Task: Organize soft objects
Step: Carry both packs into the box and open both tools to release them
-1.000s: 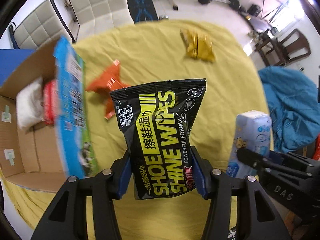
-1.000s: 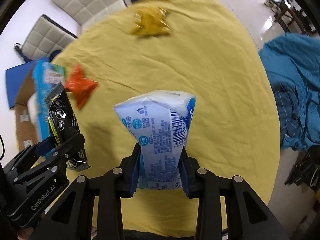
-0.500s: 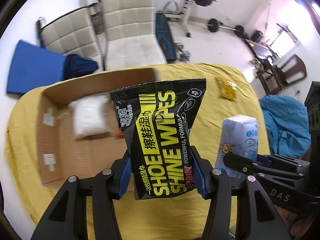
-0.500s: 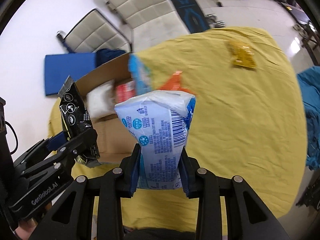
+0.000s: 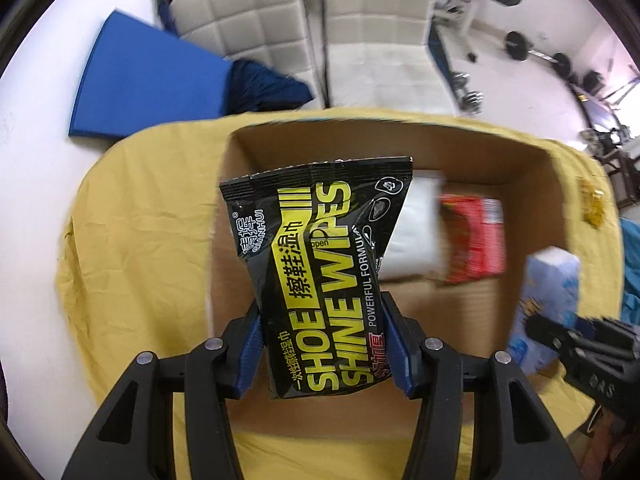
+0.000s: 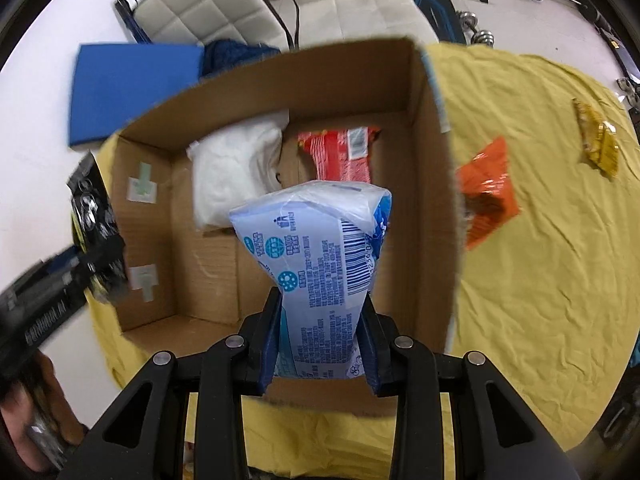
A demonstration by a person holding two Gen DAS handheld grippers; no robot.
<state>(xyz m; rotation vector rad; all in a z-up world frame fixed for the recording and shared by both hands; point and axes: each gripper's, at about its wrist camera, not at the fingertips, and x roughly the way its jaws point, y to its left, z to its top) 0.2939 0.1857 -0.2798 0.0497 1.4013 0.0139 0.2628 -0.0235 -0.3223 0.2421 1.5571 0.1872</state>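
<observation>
**A:** What does the left gripper (image 5: 322, 344) have?

**B:** Its two blue-padded fingers (image 5: 251, 350) are clamped on the lower half of a black and yellow shoe wipes pack (image 5: 320, 268). The pack stands upright between them and rises well past the fingertips.

**A:** And beyond those fingertips?

**B:** The open cardboard box (image 5: 532, 184) on the yellow cloth (image 5: 132, 240). Behind the wipes pack, further out from the fingers, a white soft bundle (image 5: 414, 232) lies on the box floor, and a red packet (image 5: 472, 236) lies just to its right. Both are blurred in this view.

**A:** The right gripper (image 6: 320, 344)?

**B:** Closed as well, pinching a pale blue tissue pack (image 6: 320, 264) by its lower part, barcode side facing the camera. The pack is held upright over the box (image 6: 432, 184), above the near part of its floor.

**A:** What sits ahead of it?

**B:** The white bundle (image 6: 236, 172) is beyond the fingertips and to the left, and the red packet (image 6: 344, 152) is straight ahead. The two lie side by side near the far wall.

**A:** Anything outside the box?

**B:** To the right of the right fingers, past the box wall, an orange packet (image 6: 486, 192) lies on the cloth (image 6: 540, 280) close beside the box. A yellow packet (image 6: 598, 140) lies further right, well apart from it. At the left edge of the right wrist view the left gripper (image 6: 86, 256) shows with the black pack (image 6: 96, 216), outside the box's left wall.
</observation>
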